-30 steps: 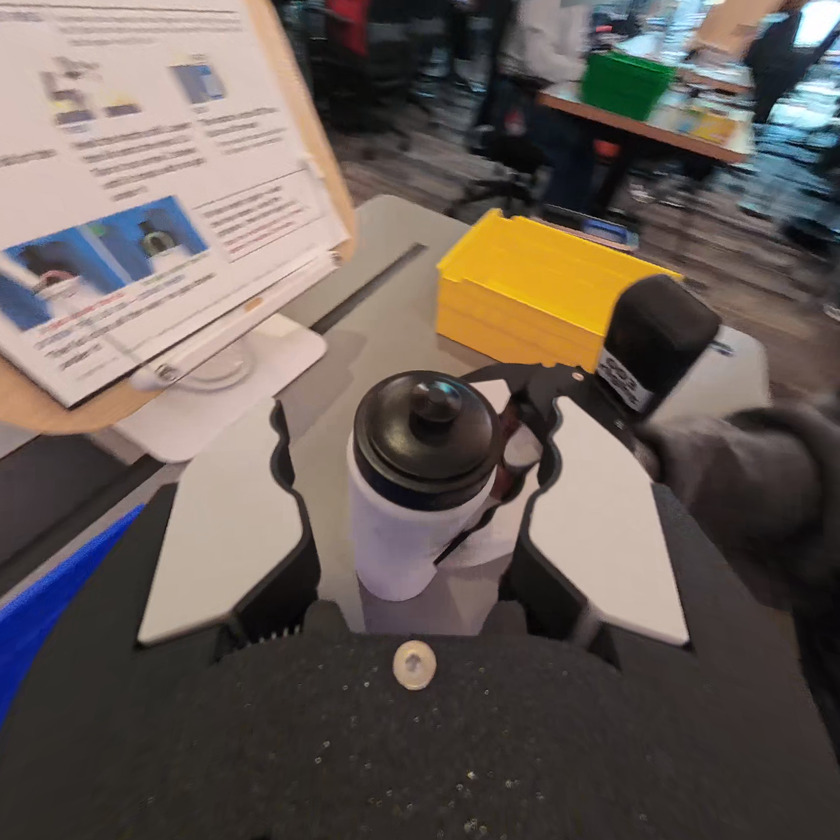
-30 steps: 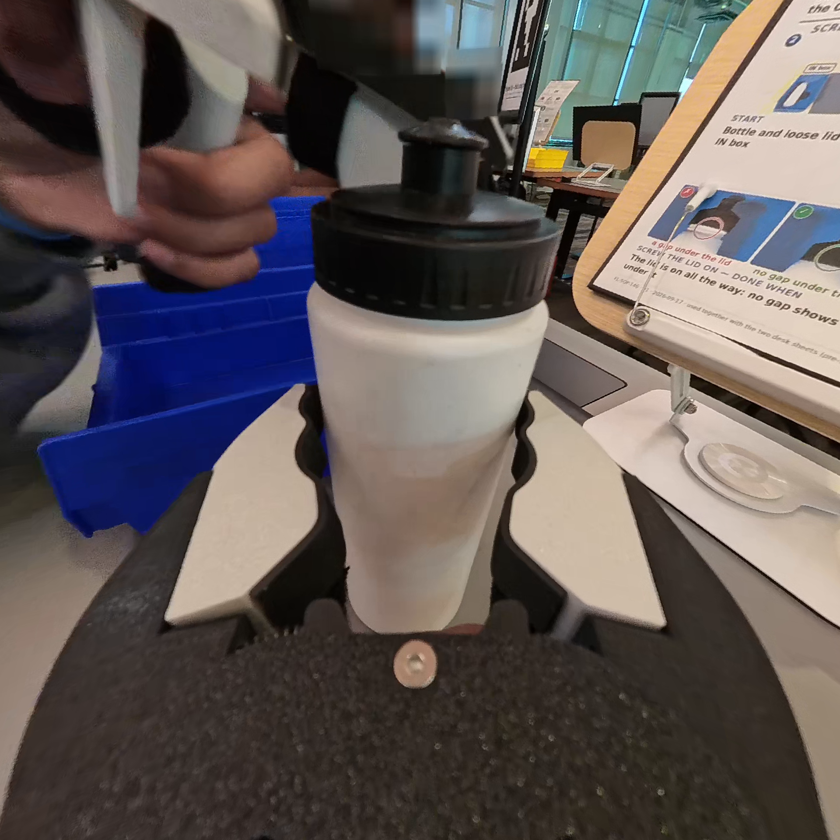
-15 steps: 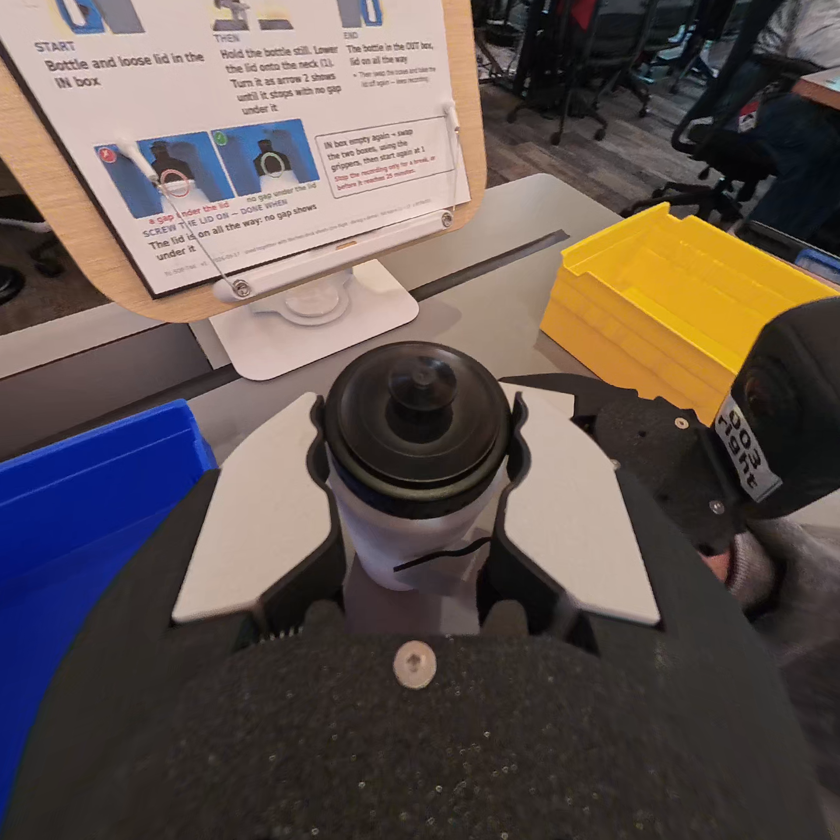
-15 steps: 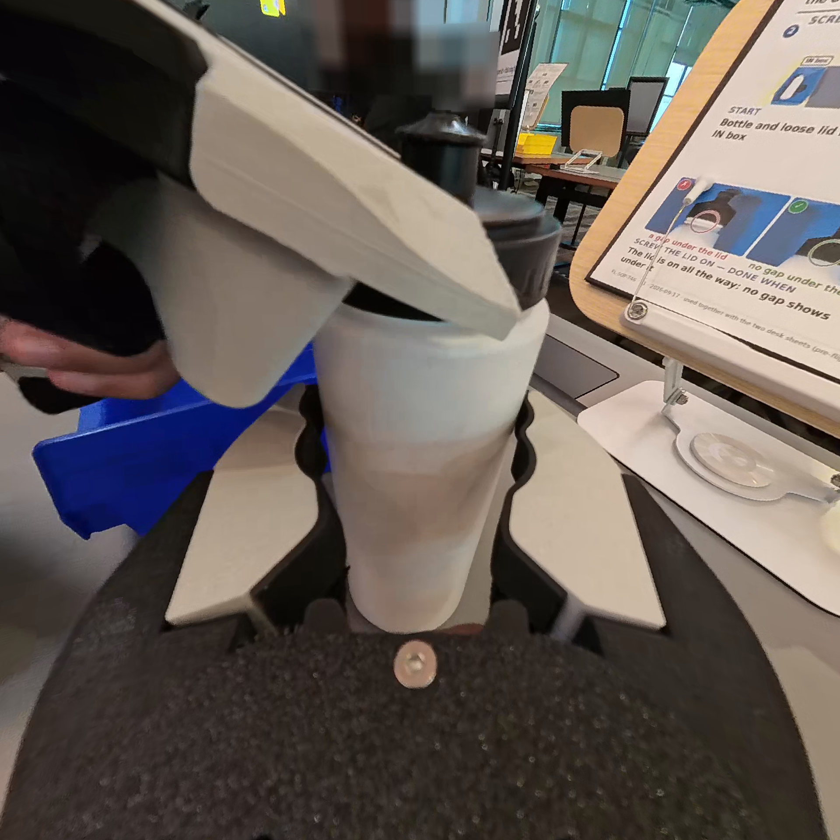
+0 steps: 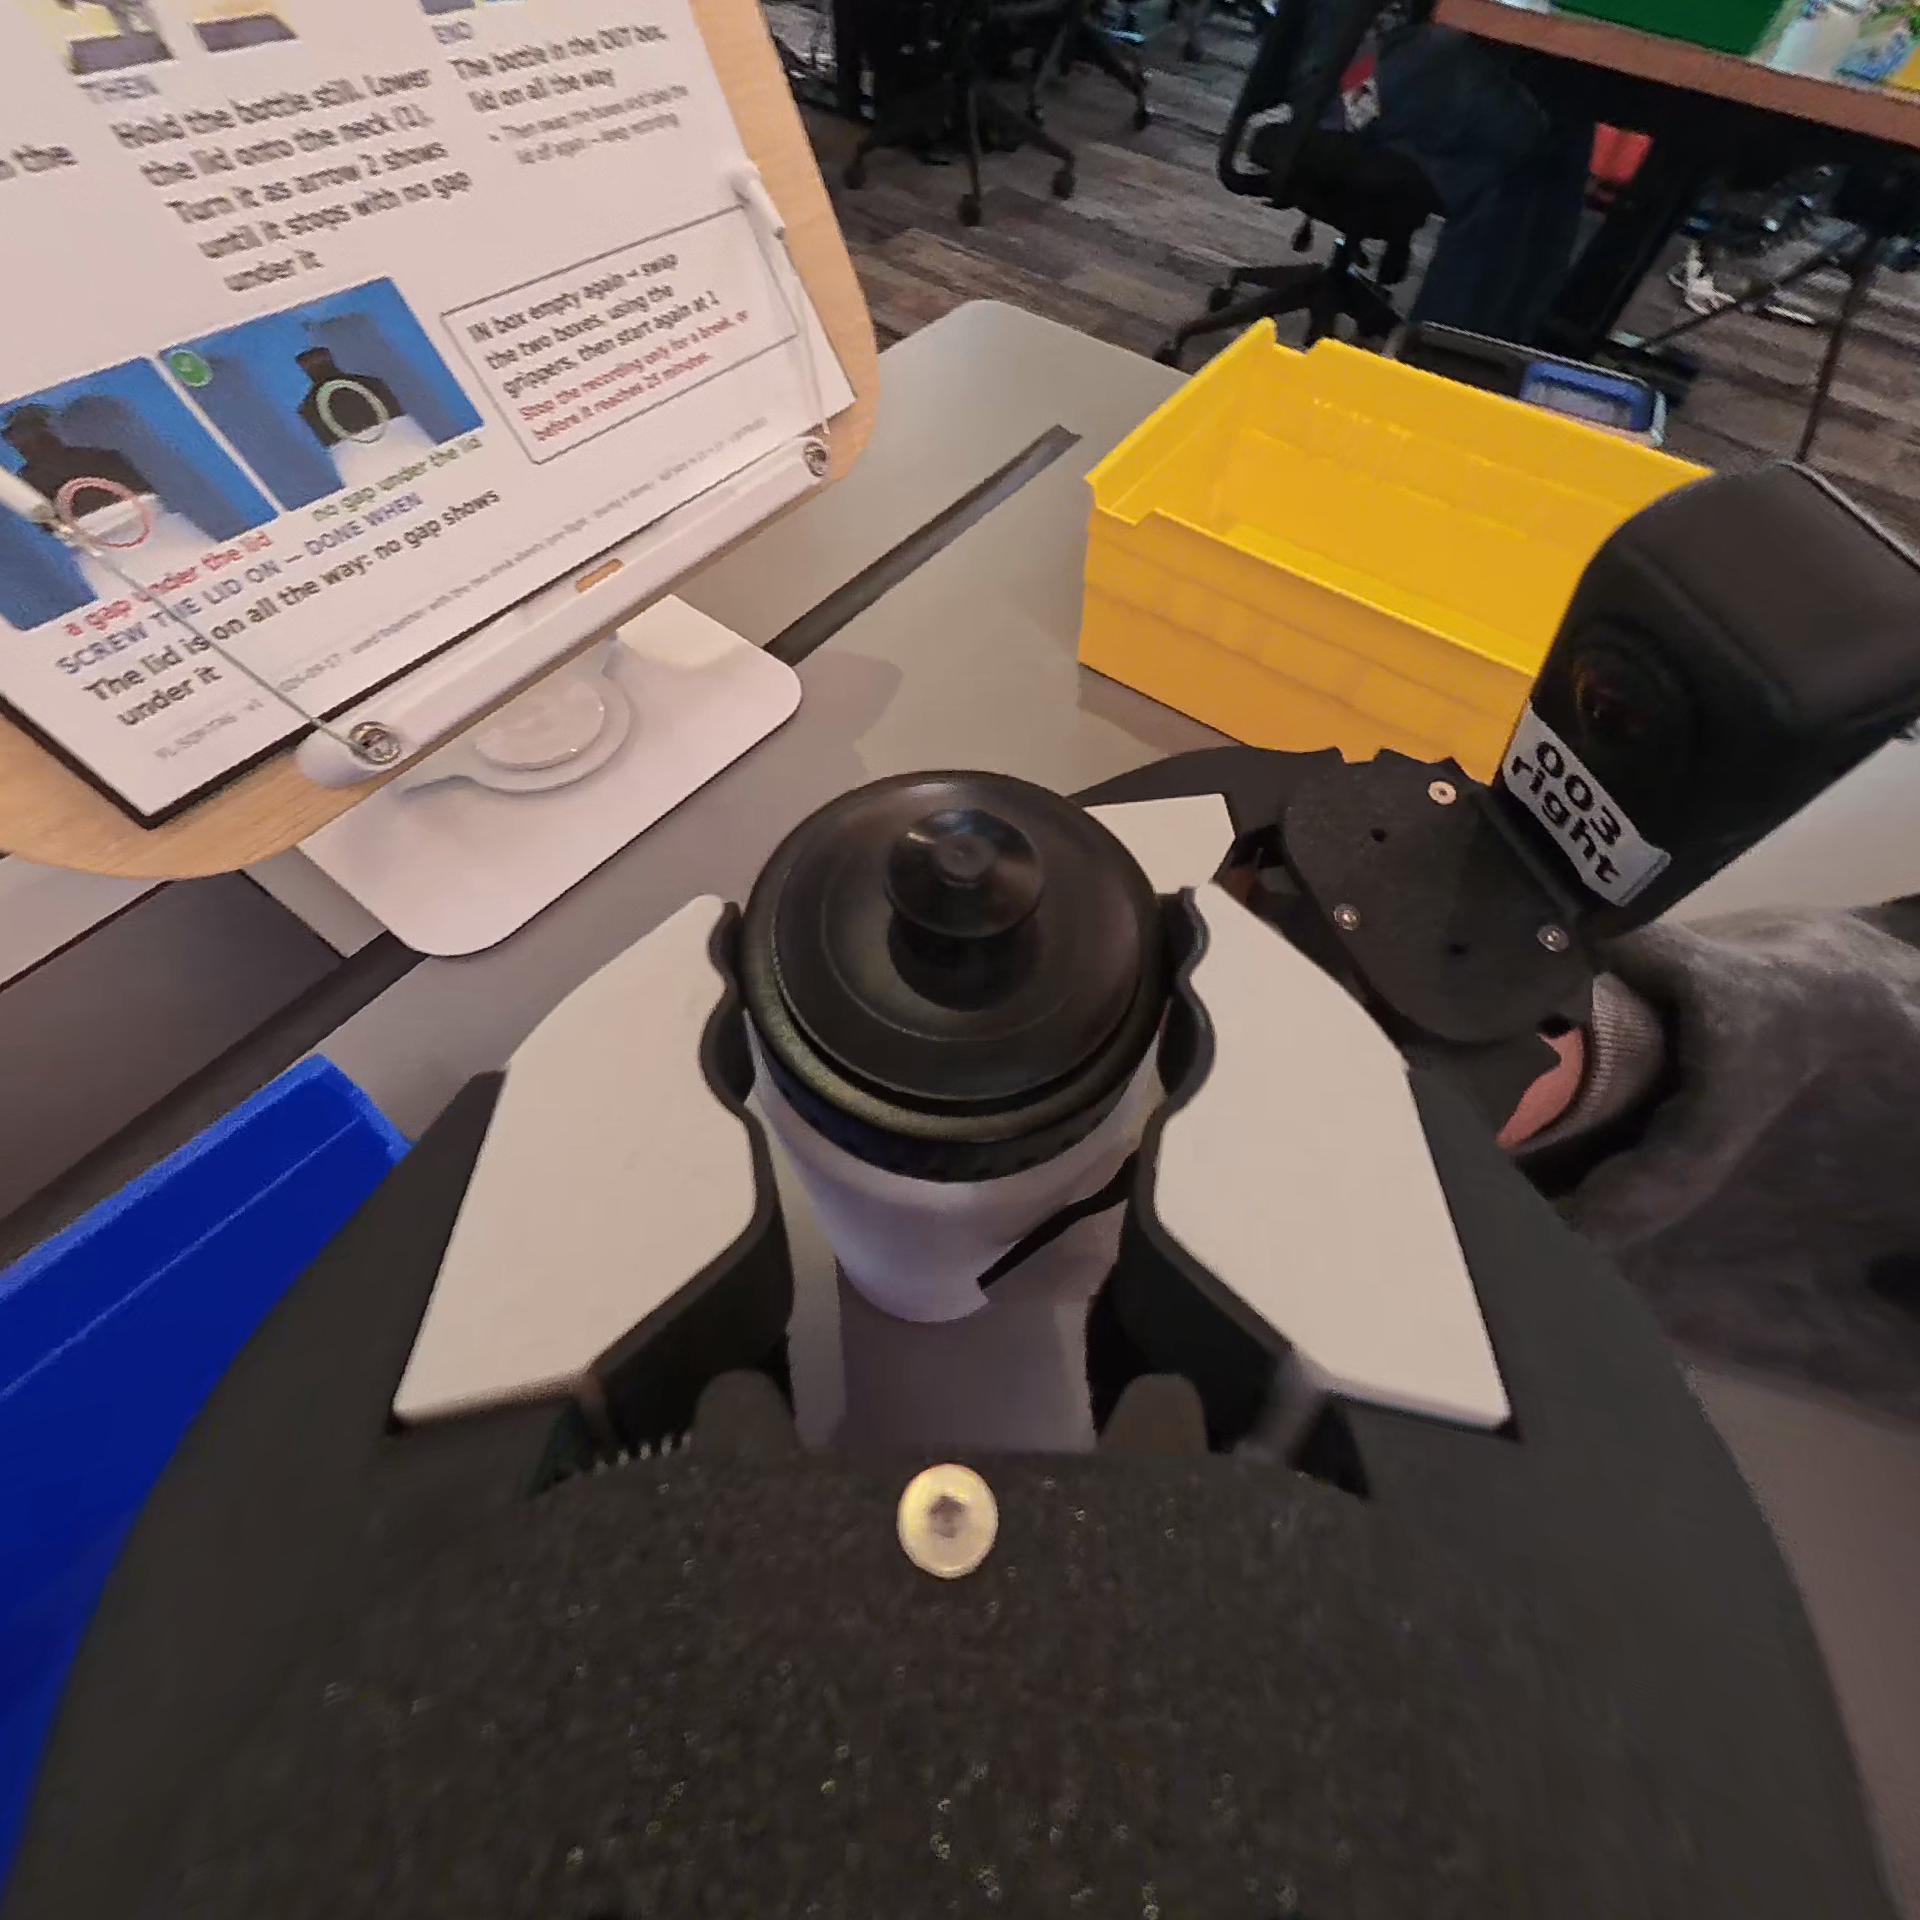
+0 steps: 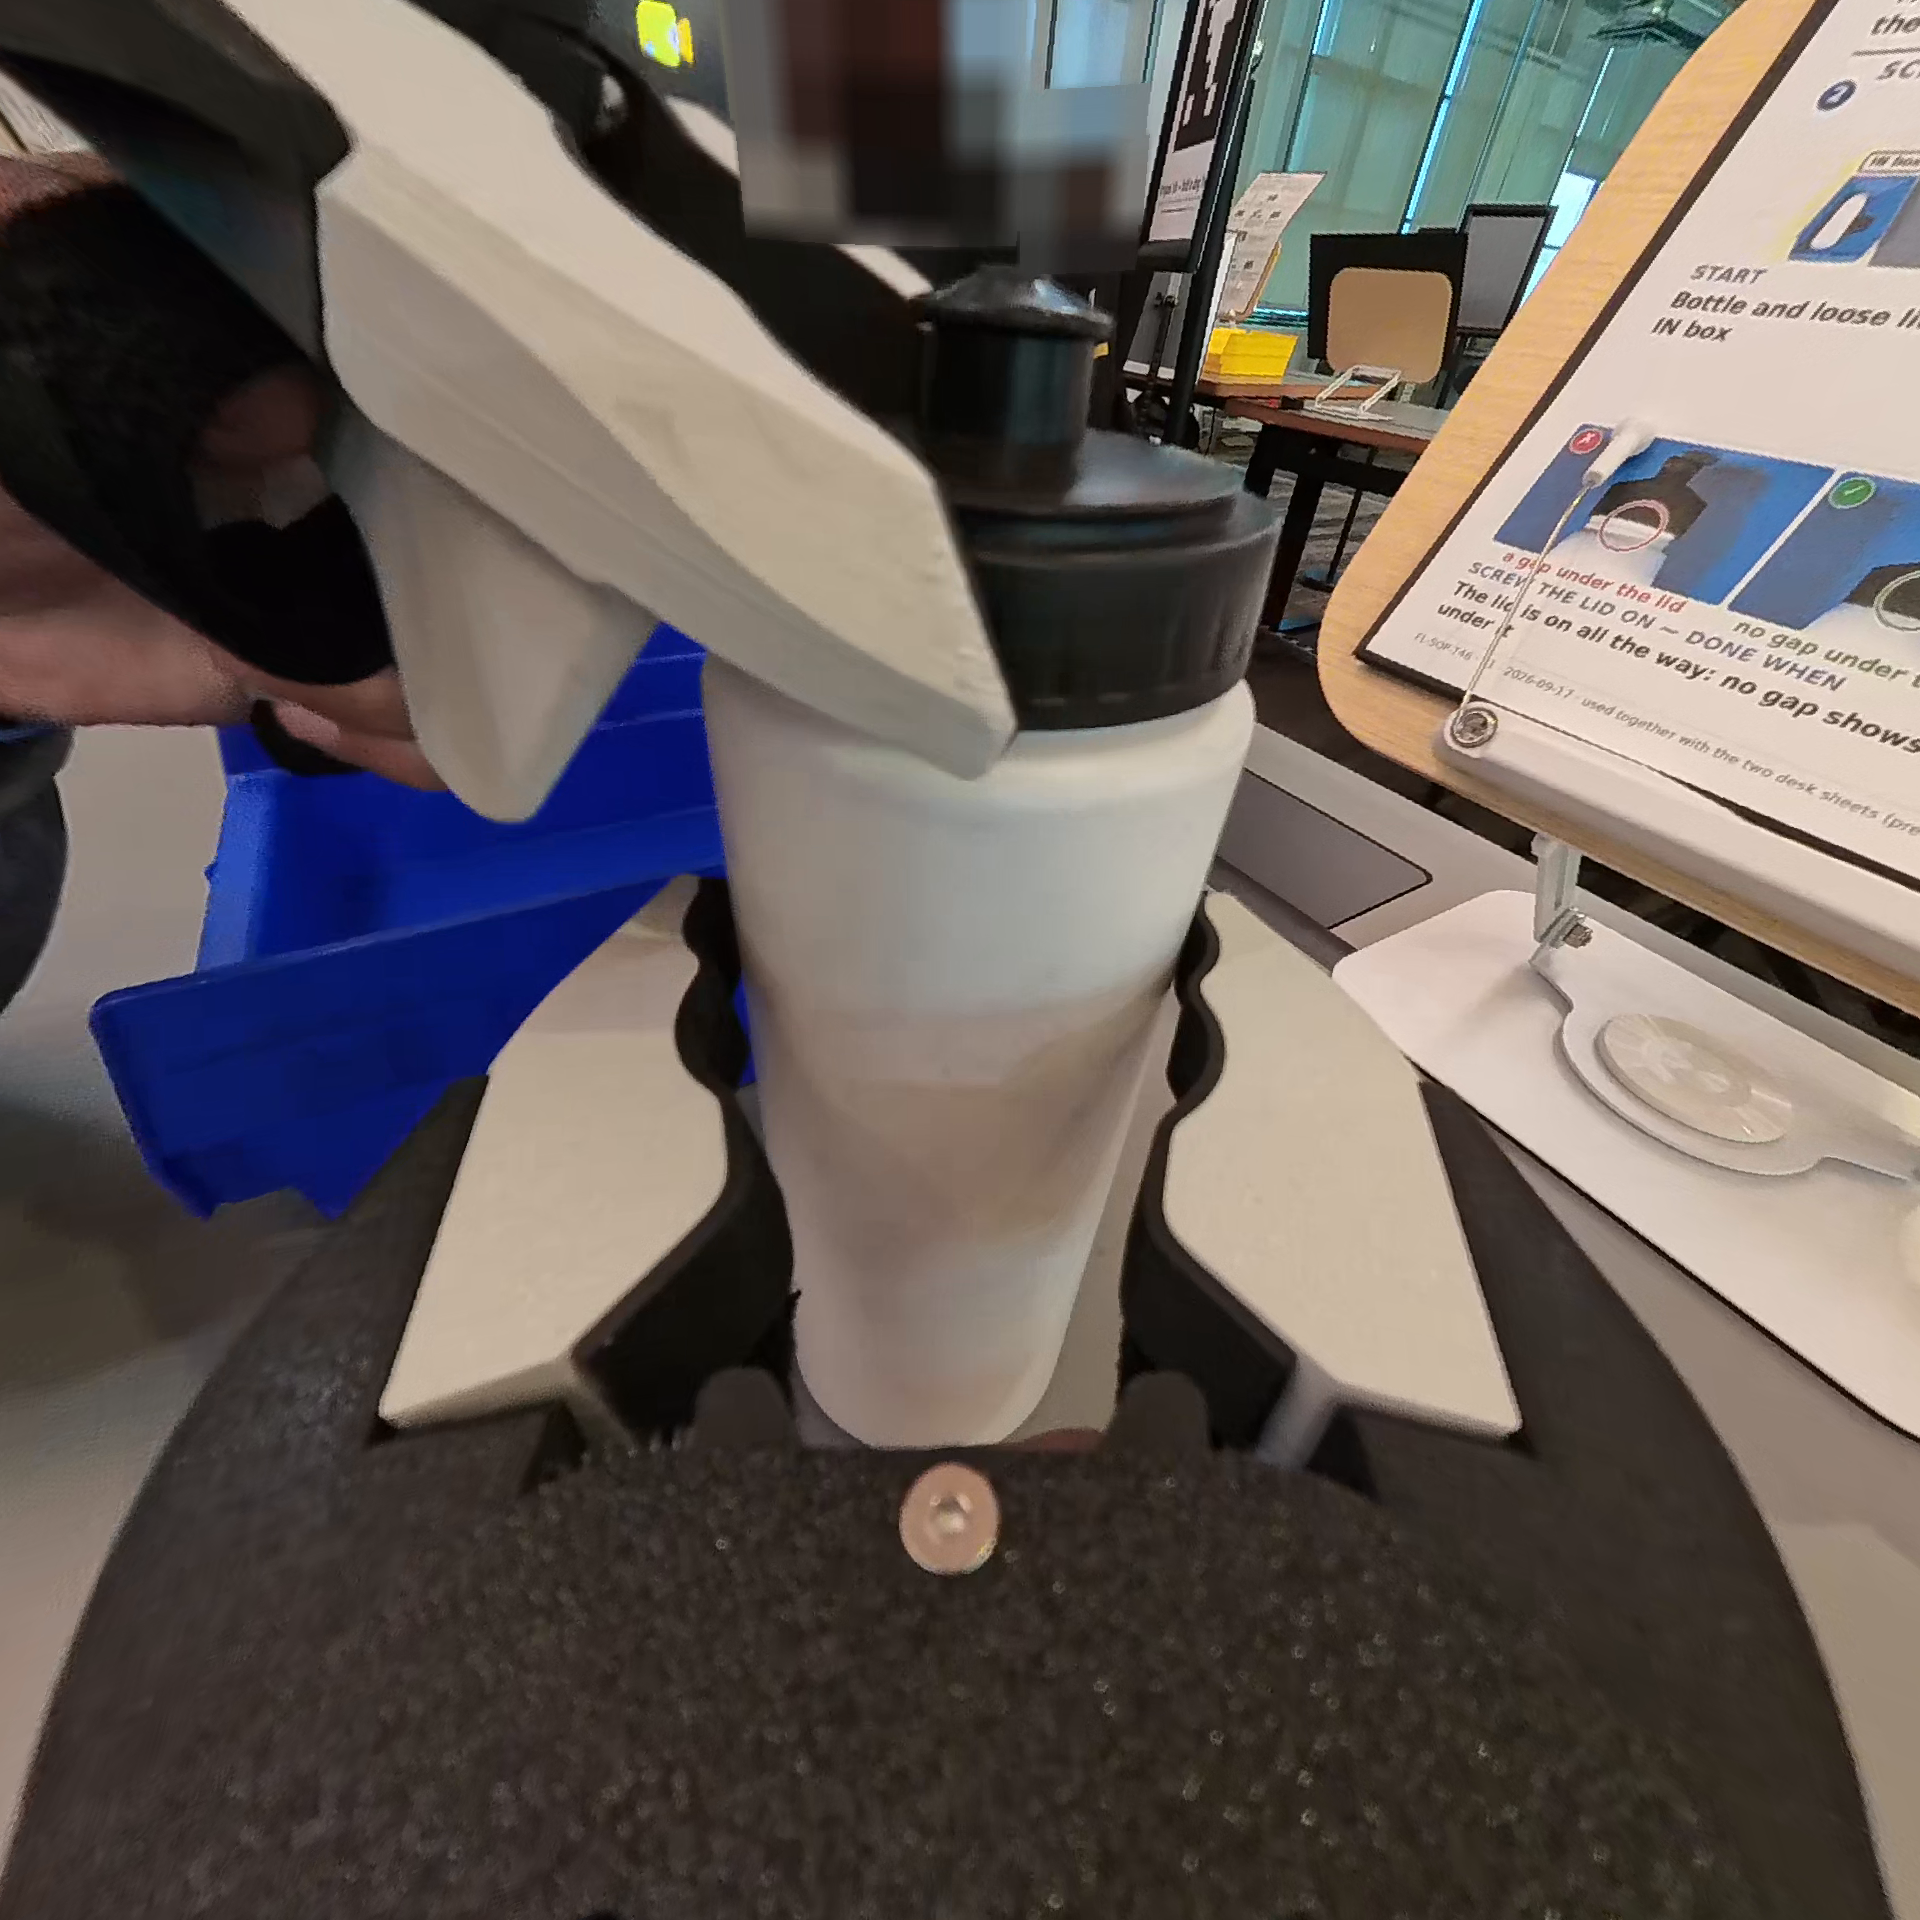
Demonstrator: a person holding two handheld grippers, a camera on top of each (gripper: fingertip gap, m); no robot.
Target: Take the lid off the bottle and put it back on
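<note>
Blue bin (image 5: 156,1247) sits at far left on the grey table (image 5: 977,665), with the instruction board on its white stand (image 5: 416,312) behind it. Centre of the left wrist view: left gripper (image 5: 951,997) comes down from above, both pads closed against the rim of the black screw lid (image 5: 951,987), which is seated on the white sports bottle (image 5: 914,1236). The bottle stands upright on the table between the two bins. In the right wrist view, right gripper (image 6: 951,1039) clamps the bottle (image 6: 966,1039) body low down from the side, jaws narrow and touching both flanks; the lid (image 6: 1132,613) shows no clear gap under its skirt, though one left finger (image 6: 665,499) hides part of it. Yellow bin (image 5: 1351,561) lies at far right, just behind the right gripper's camera housing. Judged step: lid gripped, unscrewing stage, but from this moment alone tightening cannot be ruled out. Next move calls for twisting the left gripper about the bottle axis while the right holds the body fixed, then lifting straight up.
</note>
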